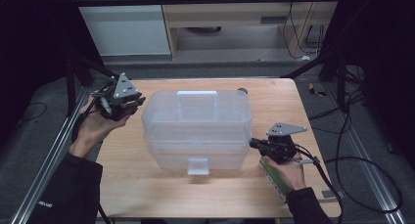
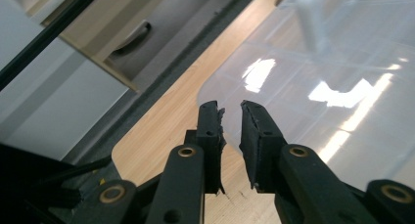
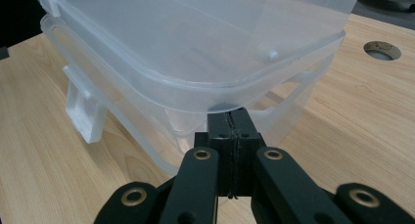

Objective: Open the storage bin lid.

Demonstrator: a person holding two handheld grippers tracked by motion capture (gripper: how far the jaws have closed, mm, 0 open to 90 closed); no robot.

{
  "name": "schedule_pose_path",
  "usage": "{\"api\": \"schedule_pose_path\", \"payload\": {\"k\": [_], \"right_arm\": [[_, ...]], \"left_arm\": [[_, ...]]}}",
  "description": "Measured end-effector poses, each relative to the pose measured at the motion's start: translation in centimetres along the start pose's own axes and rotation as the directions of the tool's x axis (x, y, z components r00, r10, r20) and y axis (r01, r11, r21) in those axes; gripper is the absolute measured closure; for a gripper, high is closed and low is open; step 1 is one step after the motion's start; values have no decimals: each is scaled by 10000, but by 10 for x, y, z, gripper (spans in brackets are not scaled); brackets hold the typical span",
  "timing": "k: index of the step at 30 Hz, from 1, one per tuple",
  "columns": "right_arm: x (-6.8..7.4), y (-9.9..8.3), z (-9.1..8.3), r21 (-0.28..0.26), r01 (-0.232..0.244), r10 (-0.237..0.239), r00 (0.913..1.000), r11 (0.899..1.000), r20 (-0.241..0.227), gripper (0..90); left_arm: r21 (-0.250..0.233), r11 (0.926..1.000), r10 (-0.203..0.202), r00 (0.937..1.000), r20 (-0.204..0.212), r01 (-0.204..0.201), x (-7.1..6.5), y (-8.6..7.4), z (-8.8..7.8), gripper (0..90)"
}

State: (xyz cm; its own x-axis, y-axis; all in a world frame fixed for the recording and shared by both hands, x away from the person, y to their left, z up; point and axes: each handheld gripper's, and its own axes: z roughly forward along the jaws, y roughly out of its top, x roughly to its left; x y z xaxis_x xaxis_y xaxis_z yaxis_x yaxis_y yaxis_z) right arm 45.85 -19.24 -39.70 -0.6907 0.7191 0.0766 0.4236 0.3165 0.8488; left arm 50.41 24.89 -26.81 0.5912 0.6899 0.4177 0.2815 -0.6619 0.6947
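Note:
A clear plastic storage box [image 1: 195, 126] with a lid and a carry handle [image 1: 197, 98] stands in the middle of the wooden table [image 1: 147, 185]. My left gripper [image 1: 134, 104] hovers off the box's far left corner. In the left gripper view its jaws [image 2: 232, 109] stand a narrow gap apart with nothing between them, pointing at the lid's corner [image 2: 318, 101]. My right gripper [image 1: 253, 143] is at the box's right side. In the right gripper view it [image 3: 231, 115] is shut, its tips right under the lid's rim [image 3: 195, 48].
A front latch [image 1: 197, 166] hangs down from the lid, also seen in the right gripper view as latch [image 3: 85, 109]. A round hole [image 3: 382, 50] sits in the tabletop behind the box. A green and white flat object [image 1: 271, 177] lies under the right hand. Cables trail off the table's right edge.

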Motion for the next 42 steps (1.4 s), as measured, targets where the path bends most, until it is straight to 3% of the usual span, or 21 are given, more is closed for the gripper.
{"api": "schedule_pose_path", "payload": {"k": [2, 3, 5, 8, 10, 13, 18, 19, 20, 22, 23, 24, 25, 27, 28, 30, 31, 34, 36, 38, 42], "right_arm": [[0, 0, 0, 7, -1, 1, 10000, 10000, -6, 900], [0, 0, 0, -1, 8, -8, 10000, 10000, -6, 900], [0, 0, 0, 9, -13, 13, 10000, 10000, 0, 900], [0, 0, 0, 6, 7, -7, 10000, 10000, 13, 900], [0, 0, 0, 14, 16, -16, 10000, 10000, -1, 900], [0, 0, 0, 21, 15, -15, 10000, 10000, -4, 900], [0, 0, 0, 28, 17, -17, 10000, 10000, -10, 900], [0, 0, 0, 33, 5, -5, 10000, 10000, -10, 900], [0, 0, 0, 33, 5, -5, 10000, 10000, -10, 900], [0, 0, 0, 29, 7, -7, 10000, 10000, -7, 900], [0, 0, 0, 25, 9, -9, 10000, 10000, 2, 900], [0, 0, 0, 25, 9, -9, 10000, 10000, 2, 900], [0, 0, 0, 31, 10, -10, 10000, 10000, -2, 900], [0, 0, 0, 47, 1, -1, 10000, 10000, -15, 900], [0, 0, 0, 60, -14, 14, 10000, 10000, -14, 900], [0, 0, 0, 56, -18, 18, 10000, 10000, -14, 900], [0, 0, 1, 58, -25, 25, 10000, 10000, -2, 900], [1, 0, 1, 49, -36, 36, 10000, 10000, 1, 900], [1, 0, 1, 43, -42, 42, 10000, 10000, 16, 900], [1, 0, 1, 49, -62, 62, 10000, 10000, 25, 900], [2, -1, 2, 46, -41, 41, 10000, 10000, 18, 900]], "left_arm": [[-163, 9998, -150, 9998, -138, 148, 1, -5, 0, 787], [-328, 9973, -664, 9972, -330, 653, 5, -14, 0, 787], [-444, 9947, -950, 9946, -428, 931, 6, -19, -1, 788], [-829, 9810, -1810, 9811, -685, 1752, 9, -33, -2, 800], [-1114, 9655, -2456, 9652, -902, 2353, 7, -48, -1, 813], [-1247, 9530, -2858, 9560, -667, 2762, 5, -62, -1, 814], [-1312, 9421, -3189, 9455, -653, 3087, 0, -81, 2, 834], [-1338, 9336, -3444, 9355, -789, 3324, -3, -89, 3, 839], [-1338, 9336, -3444, 9355, -789, 3324, -3, -89, 3, 844], [-1364, 9223, -3740, 9241, -787, 3616, -5, -98, 5, 848], [-1423, 9079, -4085, 9085, -879, 3944, -8, -107, 6, 862], [-1423, 9079, -4085, 9085, -879, 3944, -8, -107, 6, 866], [-1424, 8978, -4303, 8990, -816, 4168, -10, -113, 8, 866], [-1451, 8928, -4405, 8940, -820, 4265, -16, -122, 10, 885], [-1468, 8845, -4562, 8868, -736, 4429, -23, -130, 13, 888], [-1430, 8879, -4503, 8897, -751, 4373, -28, -134, 15, 891], [-1027, 8992, -4328, 8991, -662, 4253, -35, -138, 20, 890], [-950, 8970, -4377, 8974, -560, 4316, -41, -141, 24, 891], [-774, 9042, -4240, 9045, -450, 4200, -47, -142, 29, 891], [-705, 8992, -4334, 9011, -102, 4317, -52, -143, 32, 891], [-715, 9078, -4141, 9102, 40, 4134, -60, -141, 35, 891]]}}
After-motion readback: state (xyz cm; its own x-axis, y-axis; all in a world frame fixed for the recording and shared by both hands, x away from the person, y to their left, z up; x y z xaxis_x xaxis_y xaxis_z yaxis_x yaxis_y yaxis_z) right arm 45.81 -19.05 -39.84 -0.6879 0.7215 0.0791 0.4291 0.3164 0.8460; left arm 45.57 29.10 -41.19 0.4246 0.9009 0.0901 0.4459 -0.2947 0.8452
